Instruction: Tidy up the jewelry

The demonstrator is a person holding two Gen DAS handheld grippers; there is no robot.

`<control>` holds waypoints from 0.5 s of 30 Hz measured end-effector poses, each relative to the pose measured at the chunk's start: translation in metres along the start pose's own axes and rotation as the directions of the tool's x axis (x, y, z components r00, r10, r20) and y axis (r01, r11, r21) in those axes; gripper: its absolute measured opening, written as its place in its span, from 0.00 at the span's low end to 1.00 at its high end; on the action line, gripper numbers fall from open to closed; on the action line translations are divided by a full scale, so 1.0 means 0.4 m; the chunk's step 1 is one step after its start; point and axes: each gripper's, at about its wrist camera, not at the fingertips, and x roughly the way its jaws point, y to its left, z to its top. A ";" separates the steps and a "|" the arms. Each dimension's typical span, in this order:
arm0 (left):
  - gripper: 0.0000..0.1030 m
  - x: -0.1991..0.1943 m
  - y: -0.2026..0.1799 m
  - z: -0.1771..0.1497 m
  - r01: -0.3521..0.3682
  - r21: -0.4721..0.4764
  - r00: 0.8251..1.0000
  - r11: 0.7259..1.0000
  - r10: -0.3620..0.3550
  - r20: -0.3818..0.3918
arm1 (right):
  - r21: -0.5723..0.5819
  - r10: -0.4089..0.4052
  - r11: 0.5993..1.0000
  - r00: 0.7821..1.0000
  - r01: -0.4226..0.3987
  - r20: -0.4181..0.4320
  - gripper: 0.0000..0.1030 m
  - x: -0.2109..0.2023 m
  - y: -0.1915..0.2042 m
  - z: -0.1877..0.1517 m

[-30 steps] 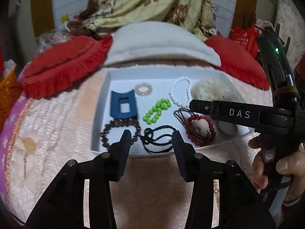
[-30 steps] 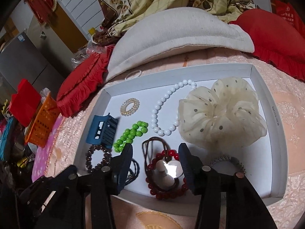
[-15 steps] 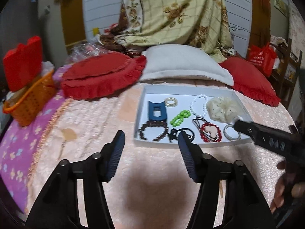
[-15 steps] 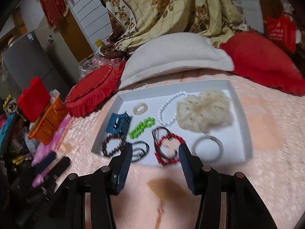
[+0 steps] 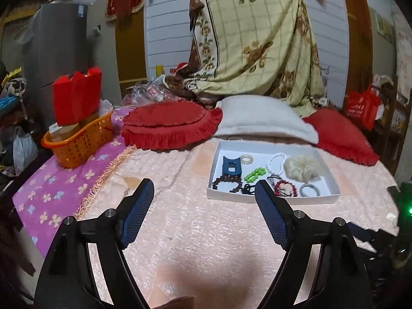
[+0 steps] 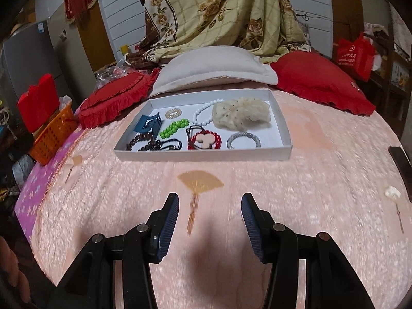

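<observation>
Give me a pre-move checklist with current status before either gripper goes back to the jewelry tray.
1. Left gripper empty, jaws apart and just been opening: ok.
2. Right gripper empty, jaws apart: ok.
3. White tray flat on the bedspread: ok.
4. Path to the tray unobstructed: ok.
5. Pieces lying apart: not ok; brown bead bracelet and black cords overlap.
6. Red bead bracelet free of the dark band beside it: cannot tell.

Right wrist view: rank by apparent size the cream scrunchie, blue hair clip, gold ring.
1. cream scrunchie
2. blue hair clip
3. gold ring
All lie in the same white tray, so nearness barely skews this.
</observation>
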 end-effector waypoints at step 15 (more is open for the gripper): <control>0.79 -0.030 -0.012 -0.090 0.030 0.088 0.995 0.996 -0.021 -0.102 | -0.073 -0.114 0.991 0.993 0.115 0.023 0.47 -0.046 0.068 -0.065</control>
